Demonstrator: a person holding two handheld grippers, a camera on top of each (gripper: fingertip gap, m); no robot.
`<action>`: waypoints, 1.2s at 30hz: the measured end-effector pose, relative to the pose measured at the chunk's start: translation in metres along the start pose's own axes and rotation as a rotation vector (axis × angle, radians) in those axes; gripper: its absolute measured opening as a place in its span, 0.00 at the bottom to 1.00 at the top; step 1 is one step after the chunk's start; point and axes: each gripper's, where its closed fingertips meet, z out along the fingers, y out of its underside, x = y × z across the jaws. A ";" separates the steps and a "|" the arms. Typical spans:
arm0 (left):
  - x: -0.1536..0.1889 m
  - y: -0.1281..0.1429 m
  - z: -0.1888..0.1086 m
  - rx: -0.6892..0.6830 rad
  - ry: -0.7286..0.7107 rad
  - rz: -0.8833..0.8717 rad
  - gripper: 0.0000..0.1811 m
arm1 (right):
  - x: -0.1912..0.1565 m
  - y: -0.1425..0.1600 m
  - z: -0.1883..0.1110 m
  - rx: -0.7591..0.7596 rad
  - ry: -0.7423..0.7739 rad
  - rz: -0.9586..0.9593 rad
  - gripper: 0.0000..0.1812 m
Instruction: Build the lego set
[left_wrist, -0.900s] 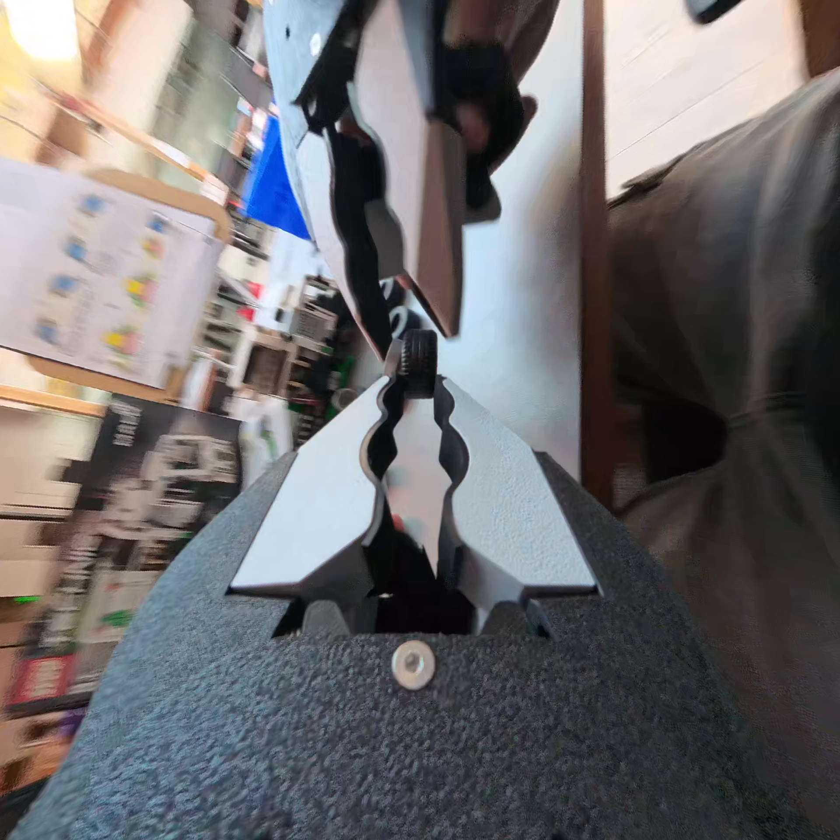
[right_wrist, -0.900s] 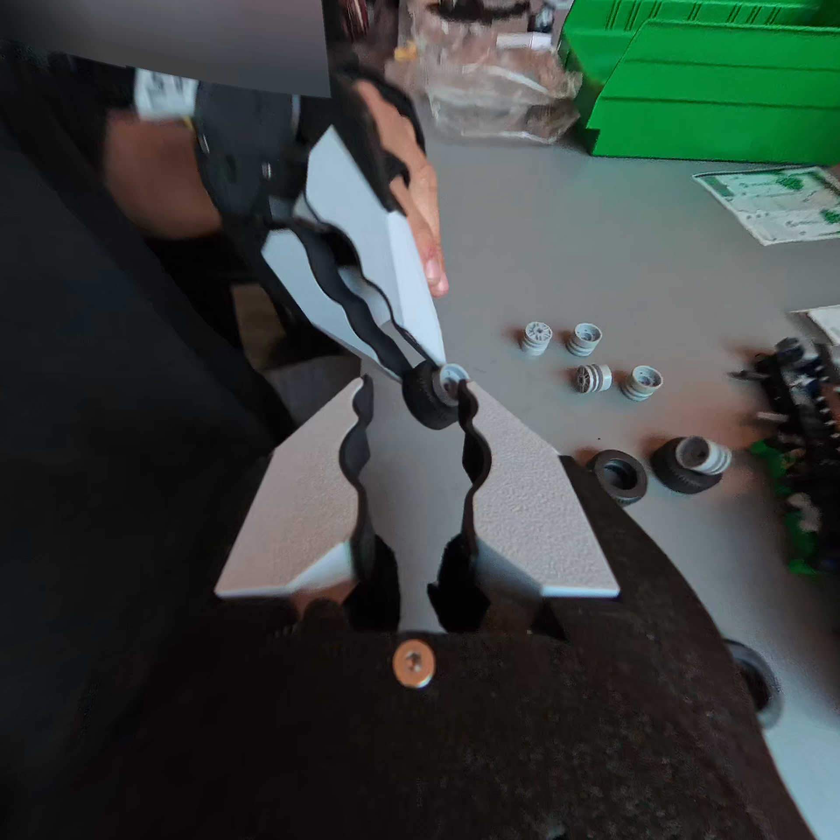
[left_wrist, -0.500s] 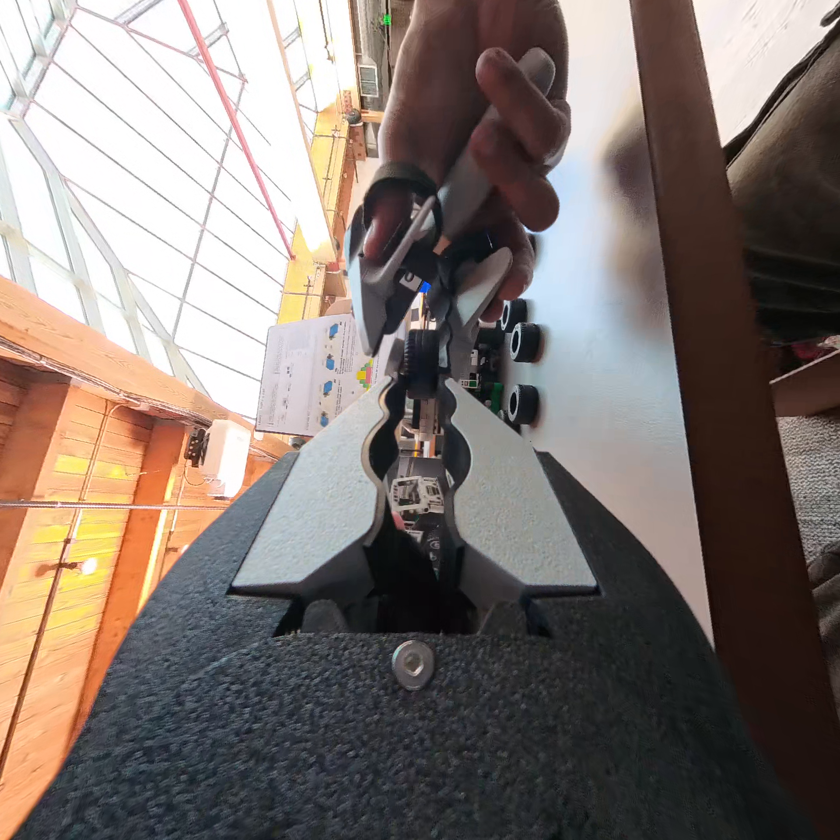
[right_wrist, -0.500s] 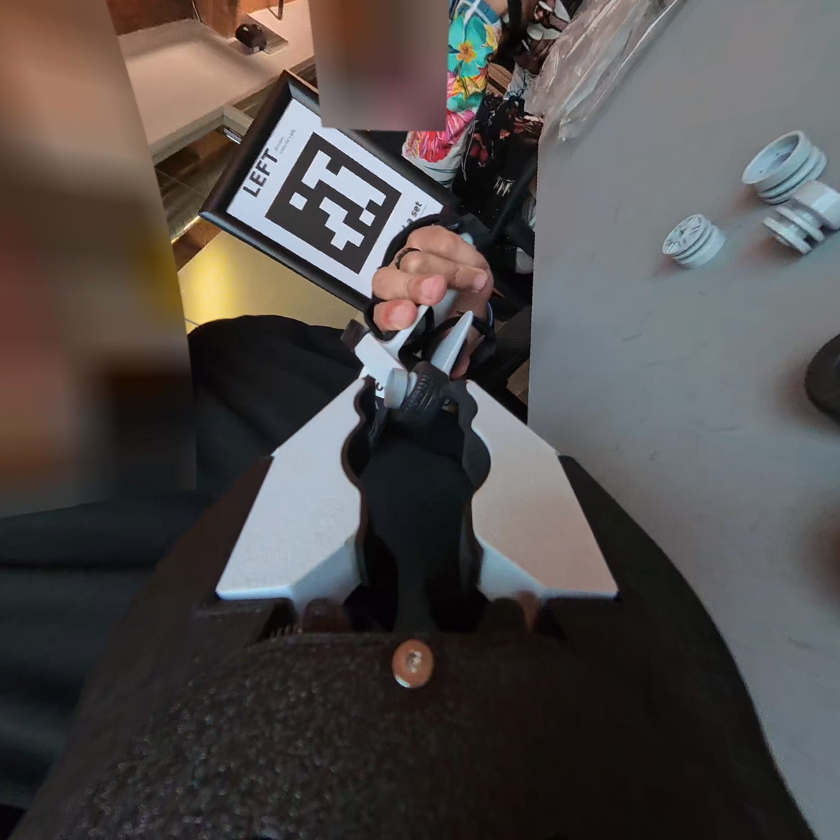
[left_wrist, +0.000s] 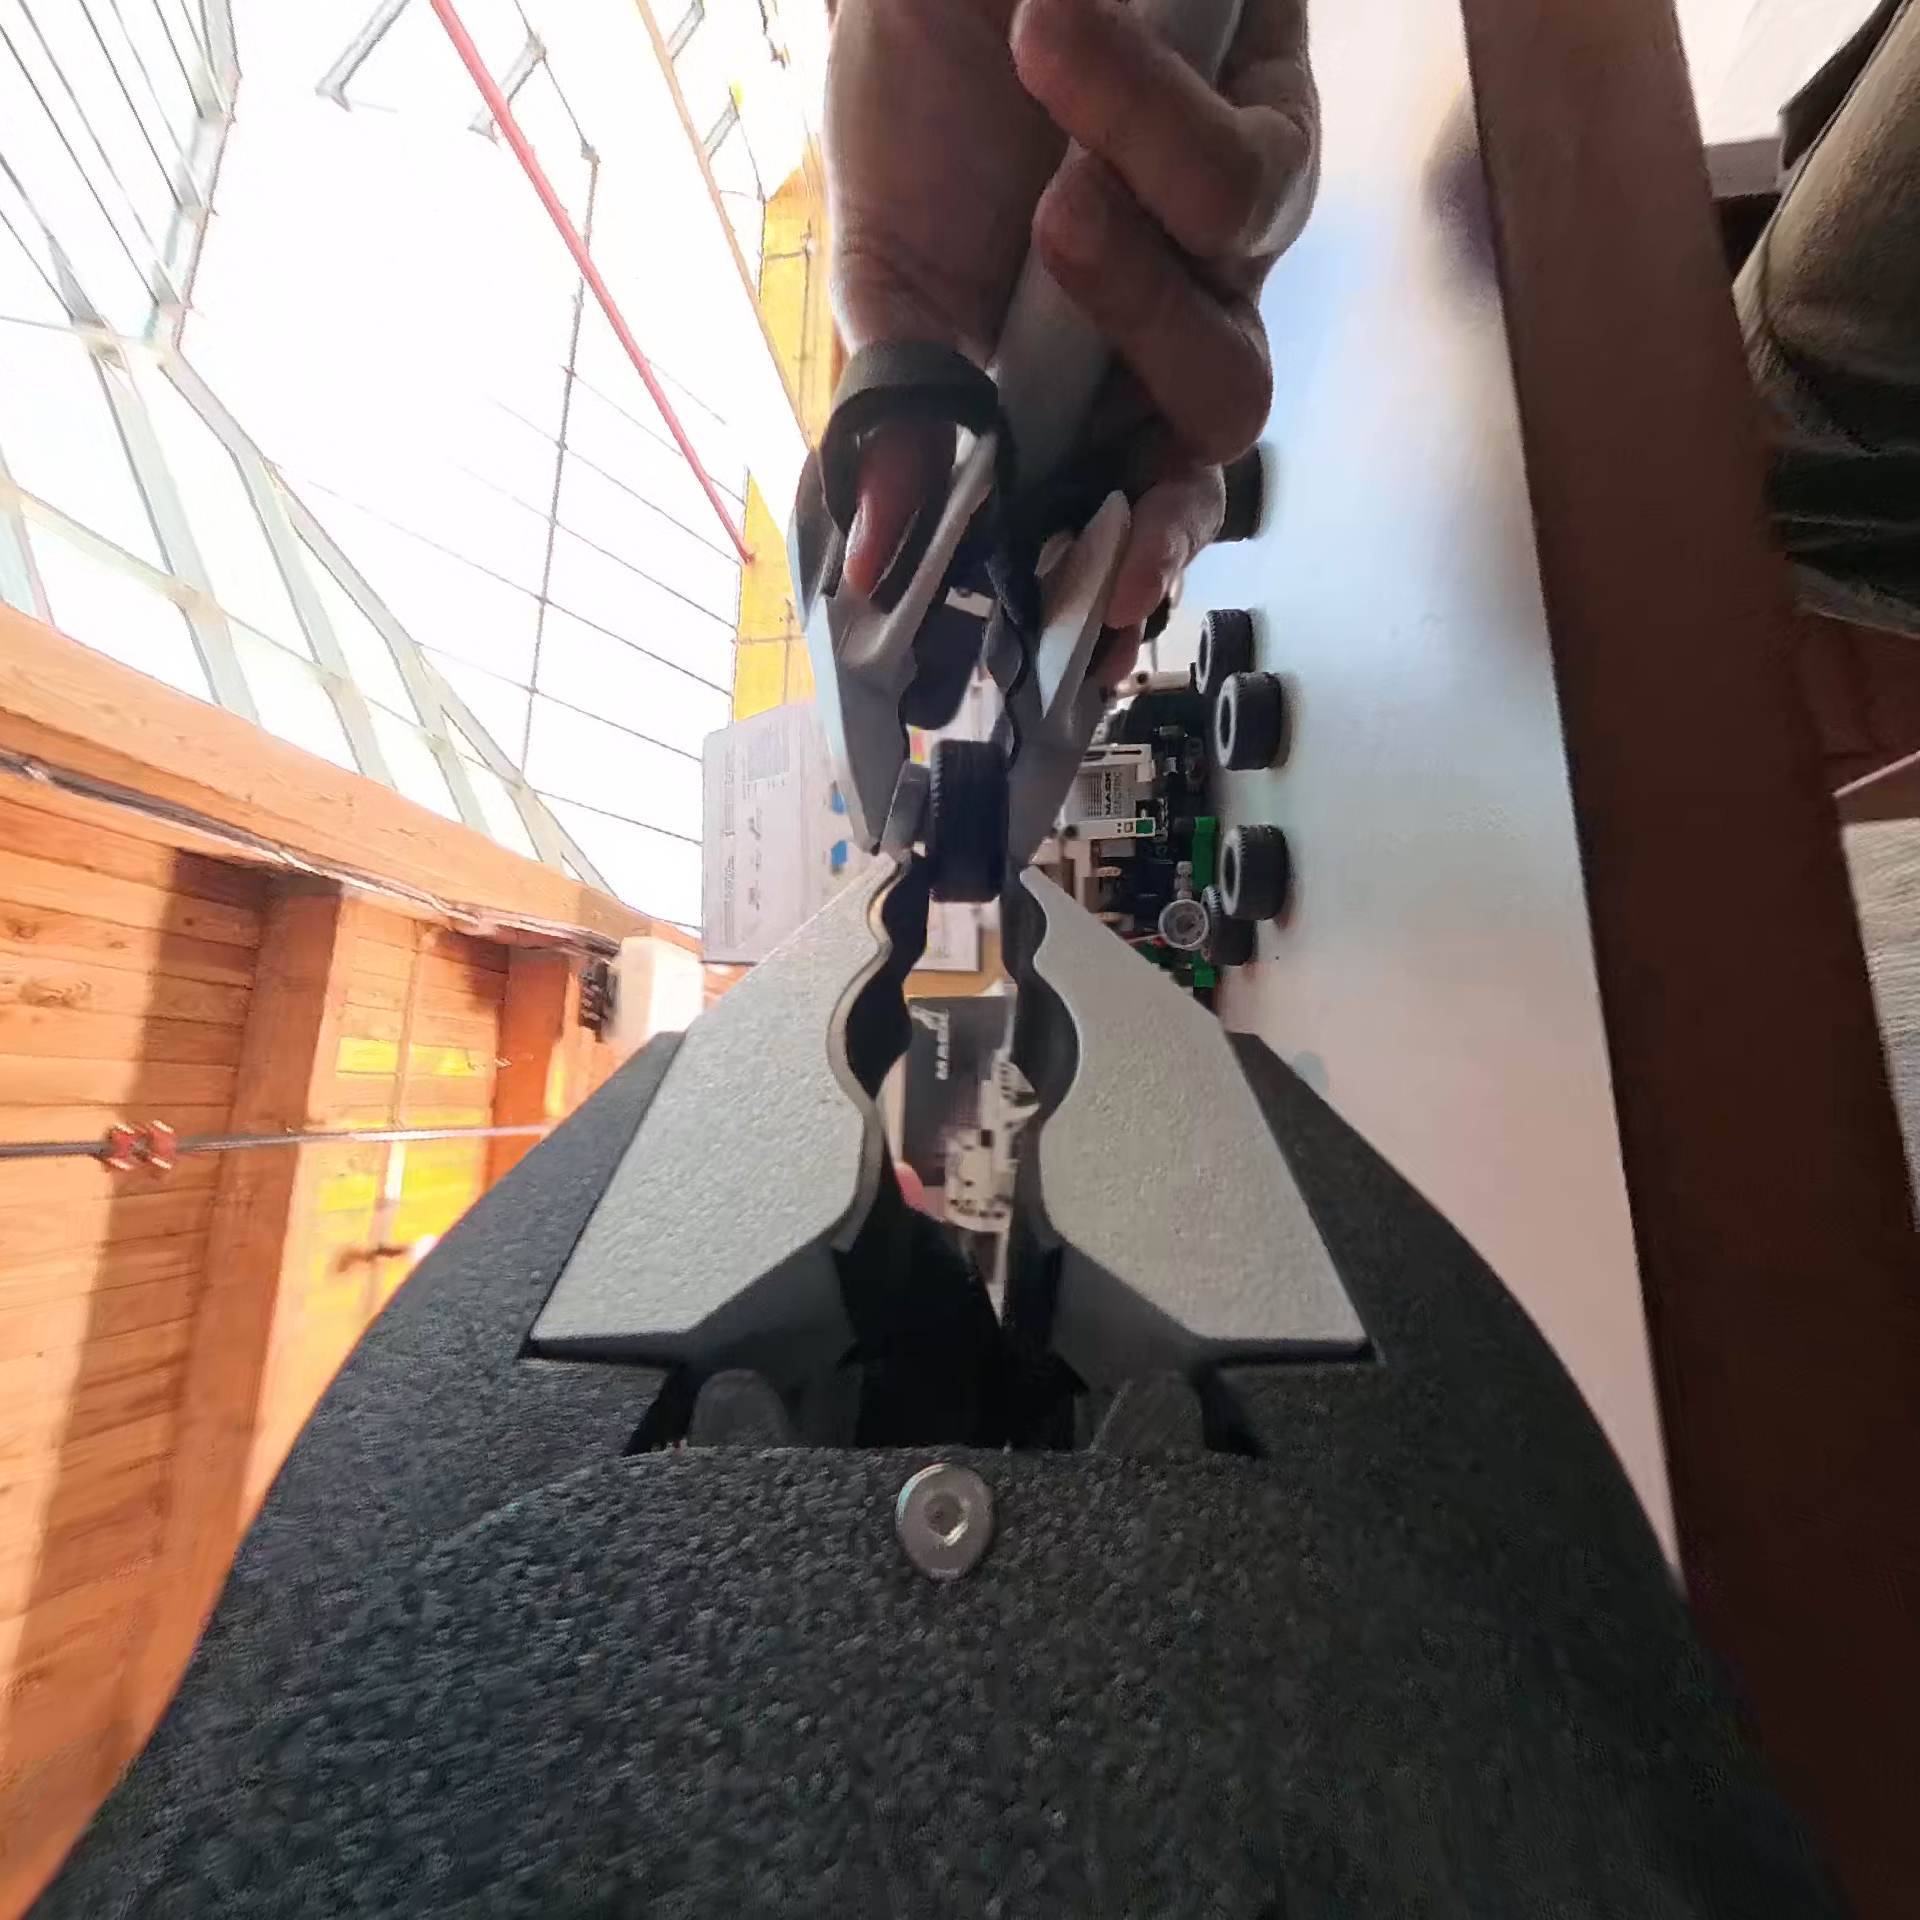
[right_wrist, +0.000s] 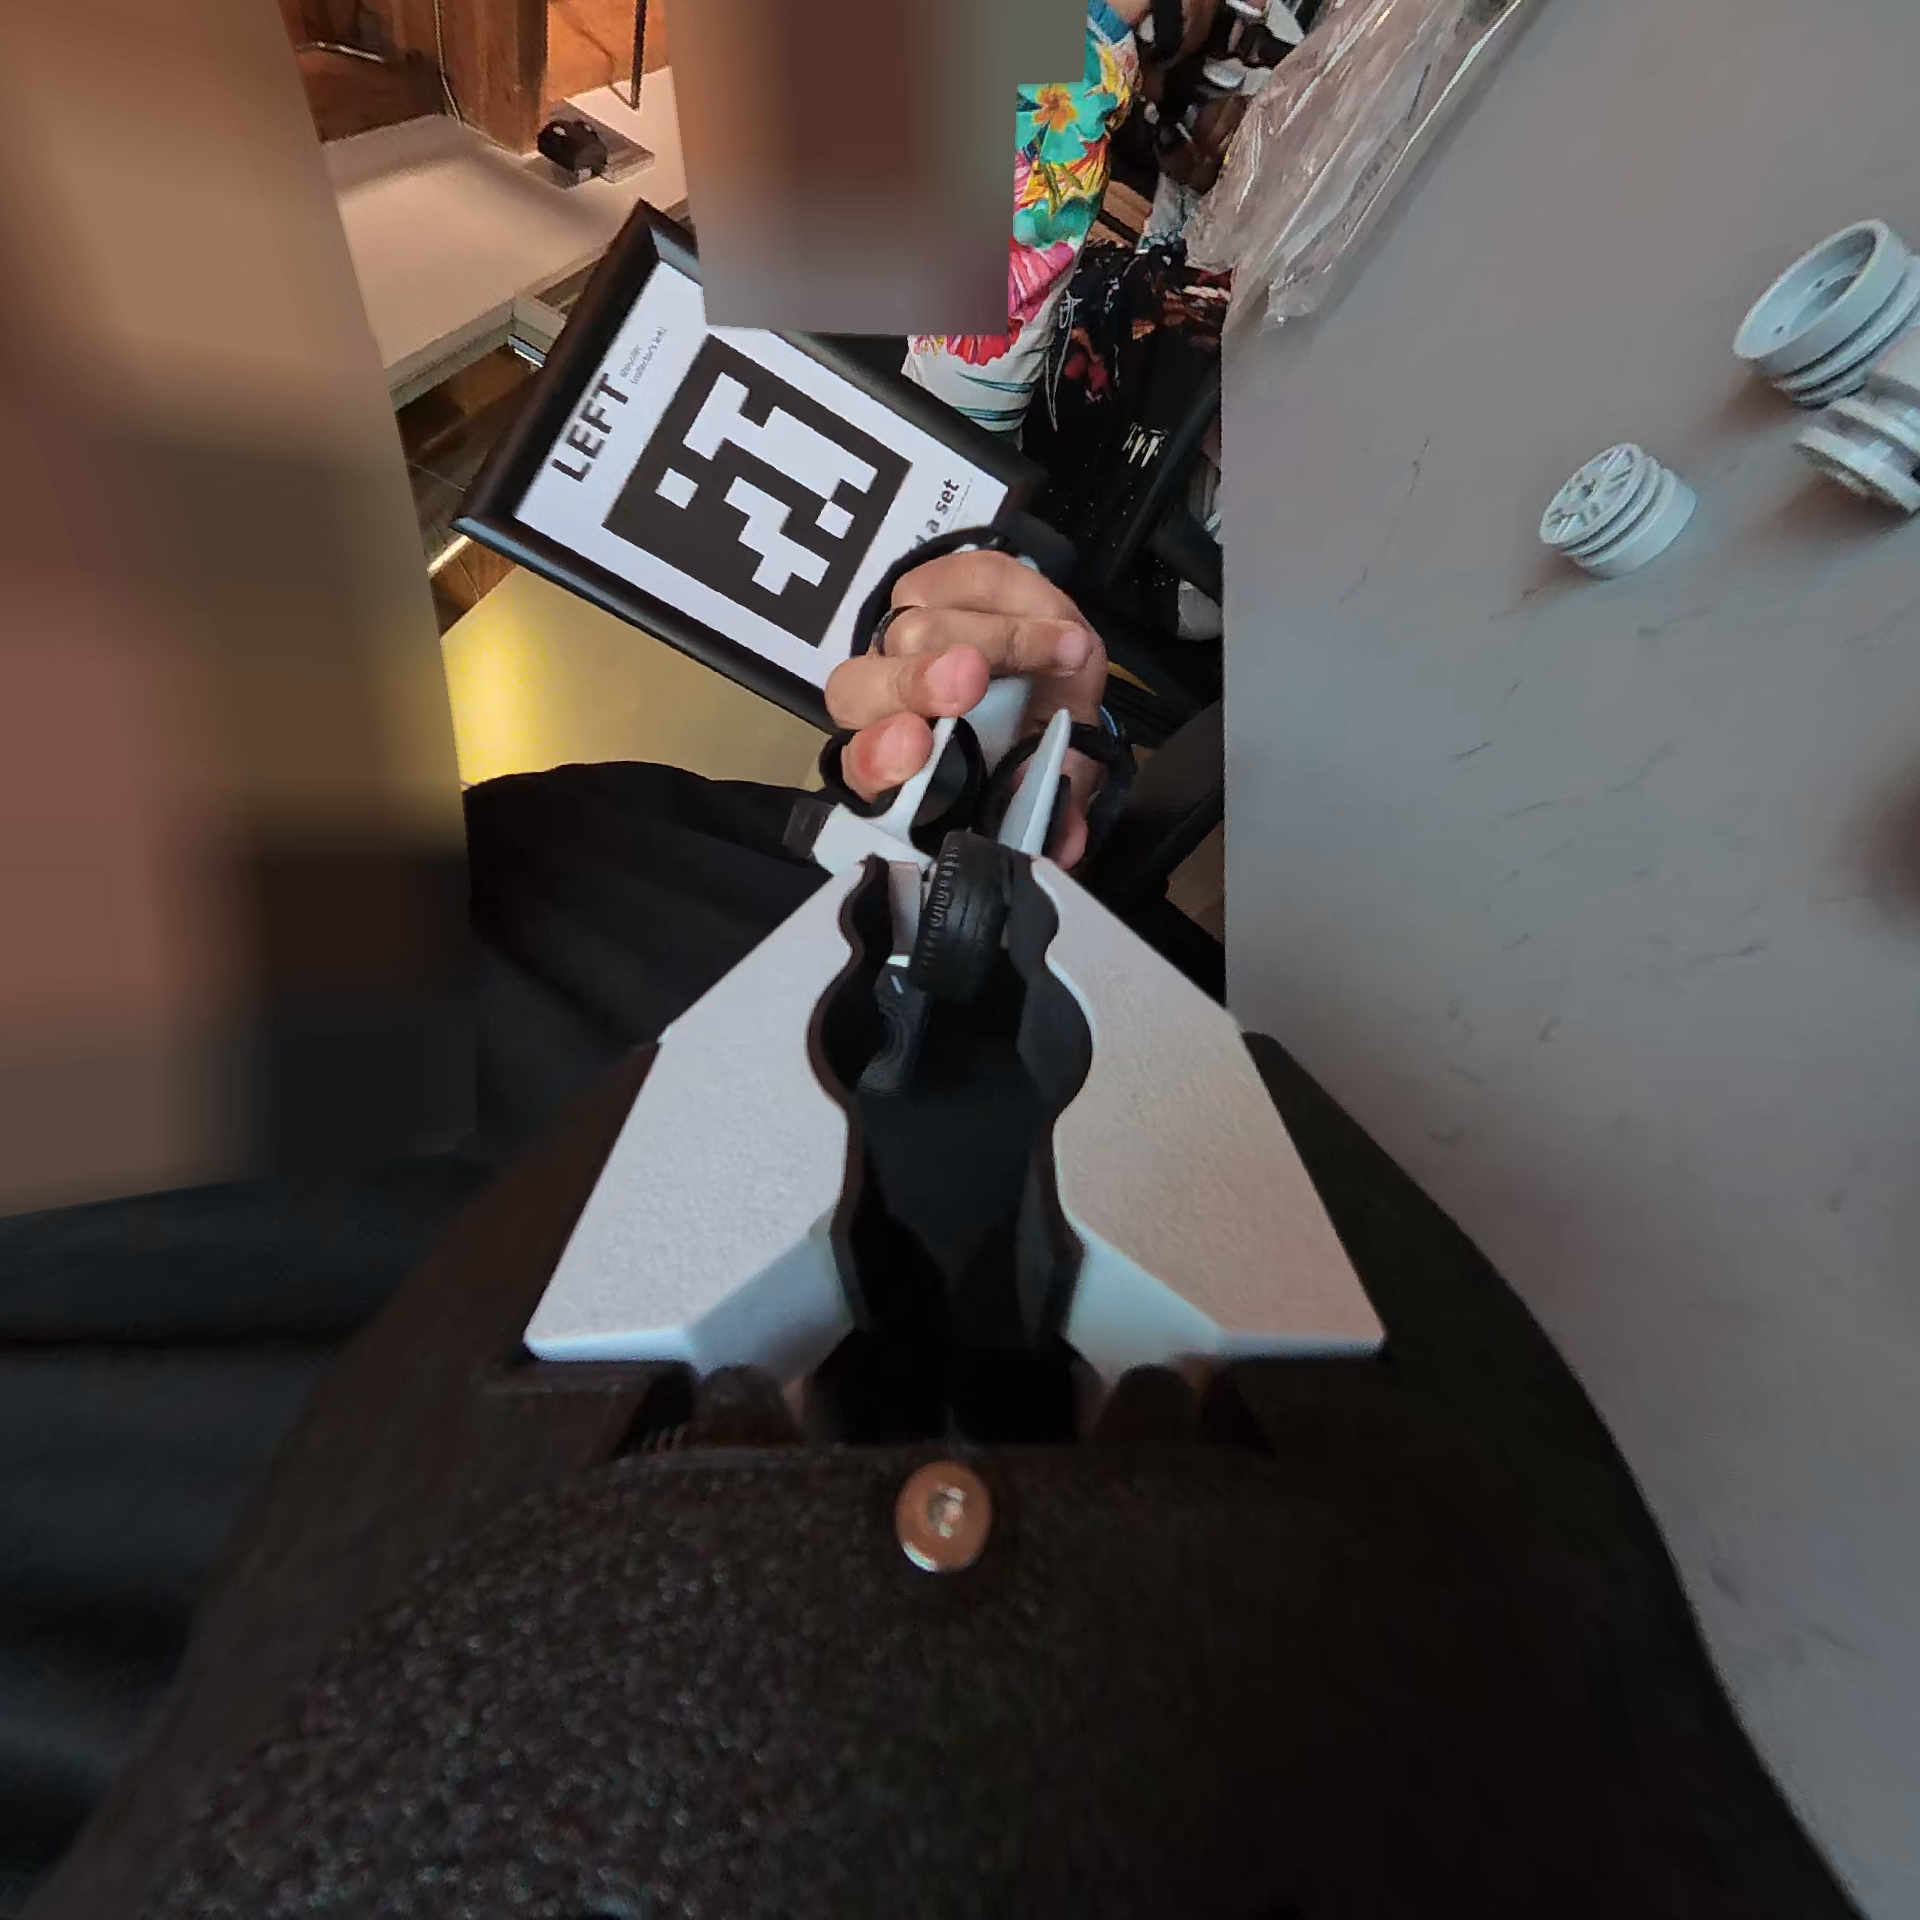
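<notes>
While the two tools meet tip to tip off the table's edge, the right hand (left_wrist: 1091, 260) wraps the right gripper (left_wrist: 961, 769) from the far side, one finger through a black loop. In the right wrist view, the left hand (right_wrist: 966, 686) grips the left gripper (right_wrist: 982, 800) the same way, under a black-framed white marker board (right_wrist: 727, 488).

One small black rubber tyre with a light grey hub (right_wrist: 971, 925) sits between the right gripper's (right_wrist: 951, 883) fingertips, pinched there, with the hub poking out to the left. In the left wrist view, this tyre (left_wrist: 968, 819) stands just beyond the left gripper's (left_wrist: 954, 873) tips, its near edge dipping into the narrow gap between them. Whether the left gripper presses on it I cannot tell.

Three loose light grey plastic wheel rims (right_wrist: 1616, 509) lie on the grey table (right_wrist: 1558, 987) to the right, well apart from the tools. In the left wrist view, at least four black wheels (left_wrist: 1252, 720) line the table beside one partly built black, white and green brick model (left_wrist: 1143, 831); another, farther off, is blurred.
</notes>
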 end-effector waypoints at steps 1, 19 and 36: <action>0.000 0.001 0.000 -0.012 0.012 -0.050 0.07 | 0.000 0.000 0.000 -0.005 0.023 -0.041 0.12; -0.027 0.004 -0.003 0.299 0.486 -1.682 0.22 | -0.019 -0.026 0.013 0.070 0.330 -1.008 0.13; -0.013 0.014 -0.001 0.175 0.459 -1.494 0.13 | -0.009 -0.017 0.015 0.043 0.292 -0.947 0.11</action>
